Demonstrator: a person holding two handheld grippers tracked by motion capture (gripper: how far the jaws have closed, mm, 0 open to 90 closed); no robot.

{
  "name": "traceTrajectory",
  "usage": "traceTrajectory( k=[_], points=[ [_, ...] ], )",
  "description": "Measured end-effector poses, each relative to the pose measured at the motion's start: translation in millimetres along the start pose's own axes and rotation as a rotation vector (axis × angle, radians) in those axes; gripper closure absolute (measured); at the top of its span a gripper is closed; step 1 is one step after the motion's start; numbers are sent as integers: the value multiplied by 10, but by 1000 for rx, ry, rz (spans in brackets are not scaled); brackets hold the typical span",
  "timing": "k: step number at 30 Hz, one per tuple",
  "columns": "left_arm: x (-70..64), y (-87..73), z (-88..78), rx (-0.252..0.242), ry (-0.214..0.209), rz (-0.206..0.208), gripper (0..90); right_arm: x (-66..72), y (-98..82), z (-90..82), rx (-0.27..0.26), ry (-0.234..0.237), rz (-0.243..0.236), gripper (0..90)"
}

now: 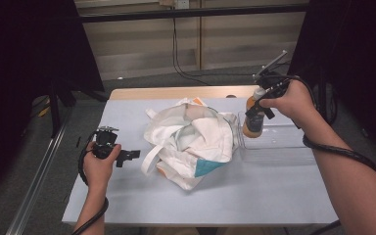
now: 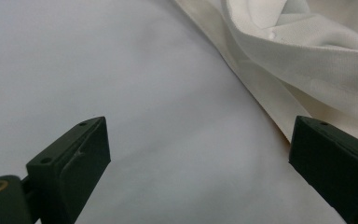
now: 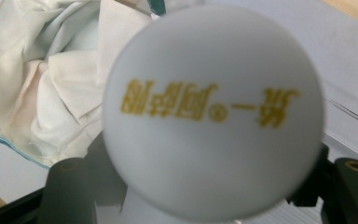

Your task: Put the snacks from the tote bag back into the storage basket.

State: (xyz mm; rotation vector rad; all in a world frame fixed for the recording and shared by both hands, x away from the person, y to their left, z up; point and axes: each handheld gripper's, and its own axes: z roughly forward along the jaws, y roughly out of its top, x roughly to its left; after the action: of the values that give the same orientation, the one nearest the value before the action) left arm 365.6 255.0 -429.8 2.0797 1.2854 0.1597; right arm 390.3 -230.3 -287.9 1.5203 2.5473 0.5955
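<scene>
An orange bottle [image 1: 253,122] with a white cap [image 3: 214,112] bearing gold characters stands upright at the left end of a clear plastic bin [image 1: 286,142]. My right gripper [image 1: 260,105] is shut on it just below the cap, one jaw at each side [image 3: 209,186]. Whether the bottle's base rests on the bin floor I cannot tell. A crumpled white cloth bag [image 1: 191,139] with a teal patch lies mid-table. My left gripper [image 1: 129,155] hovers low to the left of the bag, open [image 2: 198,135], with bare table between its jaws and a bag strap [image 2: 317,56] just beyond the right jaw.
The table [image 1: 225,196] has a pale grey cover, with a wooden strip at its far edge. The clear bin lies at the right, beside the bag [image 3: 42,70]. Dark curtains and a stand flank the table; cables hang behind it.
</scene>
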Motion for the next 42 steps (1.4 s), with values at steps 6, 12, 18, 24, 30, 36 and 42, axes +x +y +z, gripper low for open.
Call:
traceTrajectory(
  k=[6,12,18,24,30,36,42],
  points=[
    [2,1,-2,1,0,2,52,-23,-46,34,5,-3,1,305],
    [5,-1,0,-3,2,1,53,-57,-100,62,16,-7,12,305],
    [-3,-1,0,-8,1,-2,53,-88,-158,97,21,-8,22,305],
    [7,0,-7,1,8,9,53,-105,-203,145,20,-4,19,305],
    [12,-2,-3,7,2,11,53,-108,-234,171,26,-2,24,305],
    [14,-3,-3,8,-1,9,53,-106,-275,209,34,2,41,305],
    [3,-5,8,-1,9,4,56,-112,-306,263,32,13,31,305]
  ],
)
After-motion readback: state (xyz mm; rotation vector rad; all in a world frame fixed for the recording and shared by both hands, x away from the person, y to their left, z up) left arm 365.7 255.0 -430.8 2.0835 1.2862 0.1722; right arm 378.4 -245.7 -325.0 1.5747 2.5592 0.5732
